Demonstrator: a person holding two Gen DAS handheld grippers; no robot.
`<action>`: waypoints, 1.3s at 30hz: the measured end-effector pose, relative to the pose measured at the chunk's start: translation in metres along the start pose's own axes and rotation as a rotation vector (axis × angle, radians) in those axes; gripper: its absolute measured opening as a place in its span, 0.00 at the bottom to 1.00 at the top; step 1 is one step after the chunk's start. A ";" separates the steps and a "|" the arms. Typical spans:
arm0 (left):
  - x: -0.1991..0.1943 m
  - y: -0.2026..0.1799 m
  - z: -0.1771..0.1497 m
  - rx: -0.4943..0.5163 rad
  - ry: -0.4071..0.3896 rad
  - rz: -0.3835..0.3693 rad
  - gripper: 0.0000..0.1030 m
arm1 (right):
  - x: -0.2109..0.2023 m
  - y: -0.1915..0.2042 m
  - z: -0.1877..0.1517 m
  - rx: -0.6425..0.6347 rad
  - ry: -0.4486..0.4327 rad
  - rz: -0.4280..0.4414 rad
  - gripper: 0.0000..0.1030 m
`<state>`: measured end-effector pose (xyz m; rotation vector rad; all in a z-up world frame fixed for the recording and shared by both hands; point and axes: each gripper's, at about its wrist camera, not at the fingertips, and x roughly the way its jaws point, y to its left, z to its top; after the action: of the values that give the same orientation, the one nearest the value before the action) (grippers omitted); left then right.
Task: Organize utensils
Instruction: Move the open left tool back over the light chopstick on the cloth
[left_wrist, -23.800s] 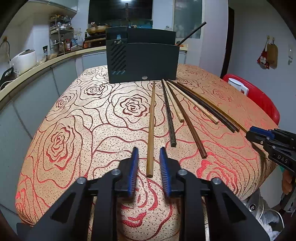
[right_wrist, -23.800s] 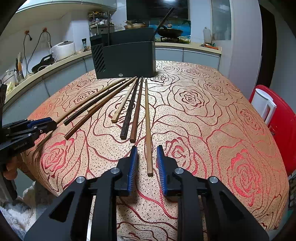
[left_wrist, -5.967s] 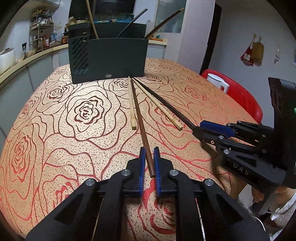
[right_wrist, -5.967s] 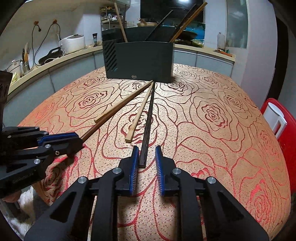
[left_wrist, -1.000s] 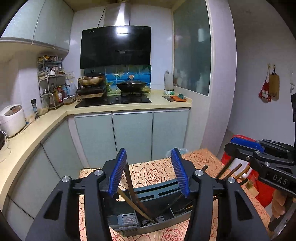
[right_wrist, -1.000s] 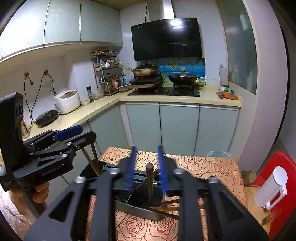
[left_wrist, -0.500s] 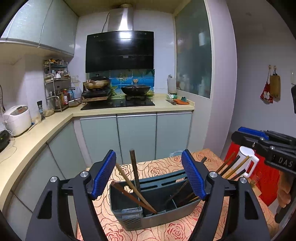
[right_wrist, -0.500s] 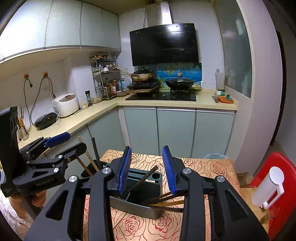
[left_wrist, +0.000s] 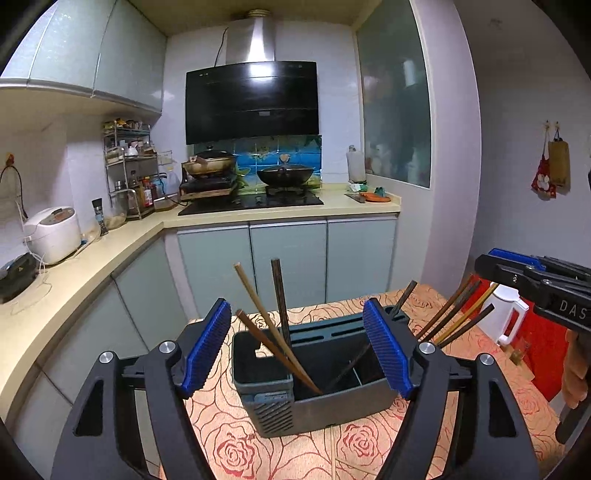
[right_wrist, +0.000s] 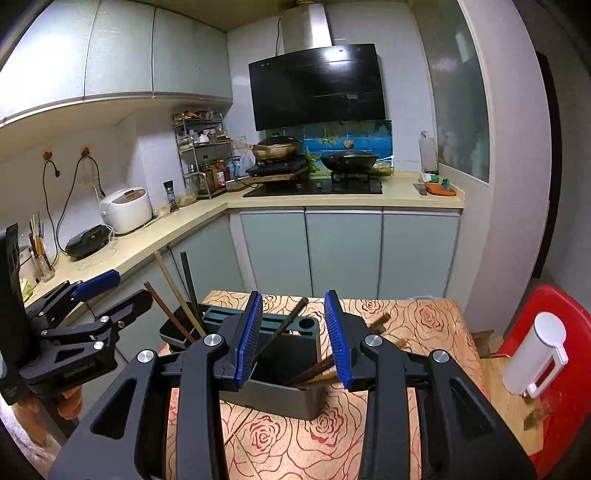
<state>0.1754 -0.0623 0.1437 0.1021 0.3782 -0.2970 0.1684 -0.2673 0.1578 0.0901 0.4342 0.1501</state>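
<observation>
Moved since earlier: chopsticks that lay in a fan on the rose-patterned tablecloth (left_wrist: 369, 443) now stand in the dark utensil holder (left_wrist: 317, 384); one pale stick (left_wrist: 332, 456) remains on the cloth below it, at lower centre of the left wrist view.
Left gripper (left_wrist: 295, 350): jaws wide apart, nothing between the blue pads, framing the holder from above; a second ago they stood narrower.
Right gripper (right_wrist: 293, 338): jaws parted with nothing held; in its own view the holder sits behind them at lower centre.
Task's things: three chopsticks (left_wrist: 275, 317) lean in the holder's left compartment, and a brown bundle (left_wrist: 454, 314) leans out at its right end.
Progress, as a judgement: nearly done, with the last stick left to collect.
Risk: the bundle tilts far over the right rim, so a knock from either gripper could tip sticks back out or shift the light holder.
Risk: the remaining stick lies close against the holder's base, so a low grab could push the holder.
Writing: "DAS" in pale letters on the other gripper, at the right edge of the left wrist view; other lettering is too small to read.
</observation>
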 end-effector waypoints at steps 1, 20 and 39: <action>-0.002 0.000 -0.002 -0.002 0.000 0.003 0.69 | -0.002 0.000 -0.003 0.001 -0.004 -0.007 0.36; -0.039 -0.002 -0.073 -0.041 0.090 0.048 0.74 | -0.041 0.009 -0.081 -0.028 -0.031 -0.079 0.44; -0.054 0.025 -0.184 -0.152 0.272 0.074 0.74 | -0.043 0.006 -0.182 -0.039 0.115 -0.054 0.47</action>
<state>0.0711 0.0041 -0.0045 0.0070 0.6634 -0.1807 0.0516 -0.2582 0.0123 0.0317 0.5480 0.1107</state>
